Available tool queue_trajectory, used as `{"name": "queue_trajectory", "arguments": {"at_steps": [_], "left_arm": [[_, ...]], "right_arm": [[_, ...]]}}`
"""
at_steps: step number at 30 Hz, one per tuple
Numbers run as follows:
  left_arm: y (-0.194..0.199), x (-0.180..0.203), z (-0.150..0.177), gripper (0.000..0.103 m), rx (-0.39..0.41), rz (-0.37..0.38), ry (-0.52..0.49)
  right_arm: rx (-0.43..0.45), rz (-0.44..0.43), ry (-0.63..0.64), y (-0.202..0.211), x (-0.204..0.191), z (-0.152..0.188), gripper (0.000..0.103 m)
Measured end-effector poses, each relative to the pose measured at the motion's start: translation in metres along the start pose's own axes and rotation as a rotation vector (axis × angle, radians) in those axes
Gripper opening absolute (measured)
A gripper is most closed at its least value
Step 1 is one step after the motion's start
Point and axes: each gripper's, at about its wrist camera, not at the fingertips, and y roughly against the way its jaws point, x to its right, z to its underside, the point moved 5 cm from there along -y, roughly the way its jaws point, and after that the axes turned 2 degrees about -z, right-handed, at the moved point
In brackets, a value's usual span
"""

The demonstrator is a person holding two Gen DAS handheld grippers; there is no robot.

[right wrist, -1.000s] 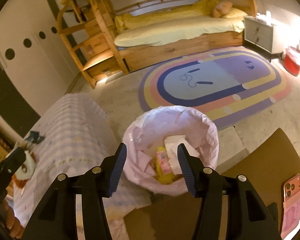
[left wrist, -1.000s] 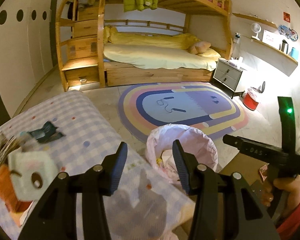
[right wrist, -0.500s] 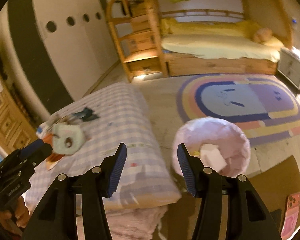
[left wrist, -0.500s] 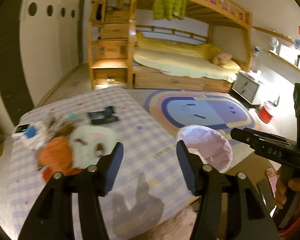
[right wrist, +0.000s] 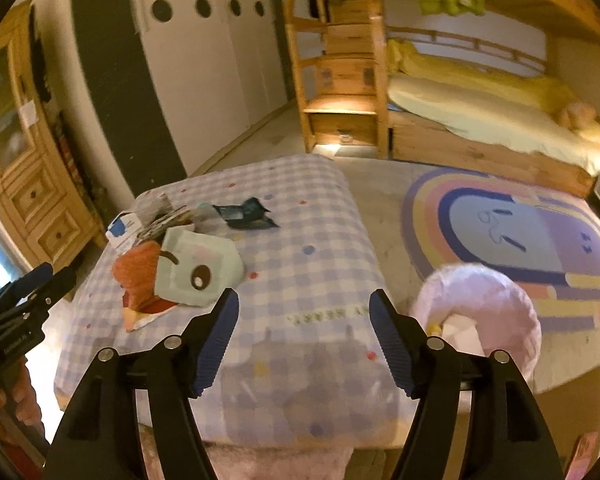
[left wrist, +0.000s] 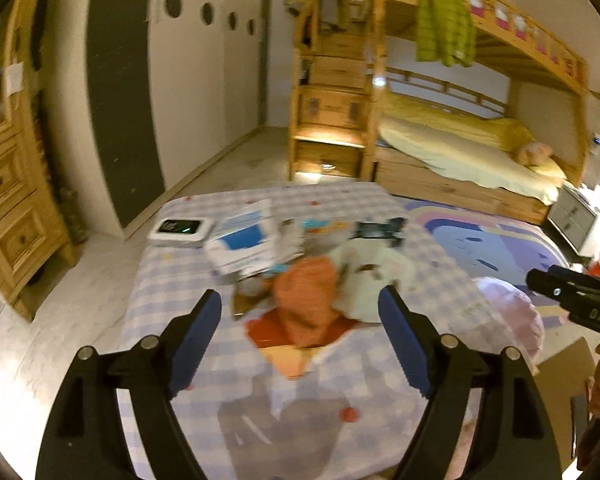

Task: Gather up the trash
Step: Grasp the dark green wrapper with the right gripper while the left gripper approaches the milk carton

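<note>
Trash sits in a cluster on the checked-cloth table (right wrist: 308,240): a dark crumpled wrapper (right wrist: 246,214), a pale green carton with a cartoon eye (right wrist: 198,272), an orange scrap (right wrist: 138,276) touching the carton, and a blue-and-white box (left wrist: 246,246) at the far-left edge of the pile. Left view is motion-blurred, so the smaller pieces are unreadable there. A white device with a lit screen (left wrist: 180,232) lies just beside the box.

Left hand-held gripper (left wrist: 300,336) hovers over the near part of the table, jaws spread wide, nothing between them, aimed at the orange scrap and carton. Right hand-held gripper (right wrist: 302,340) is also spread wide and empty, above the near table edge.

Pink-lined trash bin (right wrist: 480,312) stands on the floor just right of the table, paper visible inside. Rainbow rug (right wrist: 512,240) lies beyond it, bunk bed (right wrist: 480,120) behind.
</note>
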Motion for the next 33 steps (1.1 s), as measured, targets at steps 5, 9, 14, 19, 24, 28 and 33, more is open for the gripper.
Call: {"name": "queue_trajectory", "arguments": {"at_steps": [5,9,14,19,24,28,33], "left_arm": [[-0.019,-0.037,-0.001,0.078,-0.035,-0.054,0.059],[-0.028,-0.051,-0.003,0.078,-0.048,-0.082,0.076],[-0.041,-0.069,-0.005,0.078,-0.063,-0.098,0.087],[-0.055,-0.073,-0.011,0.078,-0.077,-0.11,0.081],[-0.065,-0.07,-0.022,0.078,-0.072,-0.104,0.065],[-0.074,-0.063,-0.028,0.078,-0.073,-0.098,0.047],[-0.08,-0.059,-0.031,0.078,-0.075,-0.084,0.039]], "right_arm": [[-0.002,-0.039,0.09,-0.031,-0.025,-0.019,0.052],[-0.041,-0.08,0.122,-0.063,-0.039,-0.032,0.046],[-0.065,-0.086,0.141,-0.095,-0.044,-0.043,0.047],[-0.096,-0.093,0.16,-0.13,-0.042,-0.053,0.066],[-0.104,-0.104,0.219,-0.157,-0.048,-0.063,0.068],[-0.112,-0.117,0.273,-0.172,-0.052,-0.068,0.068],[-0.141,-0.177,0.308,-0.184,-0.052,-0.07,0.054]]}}
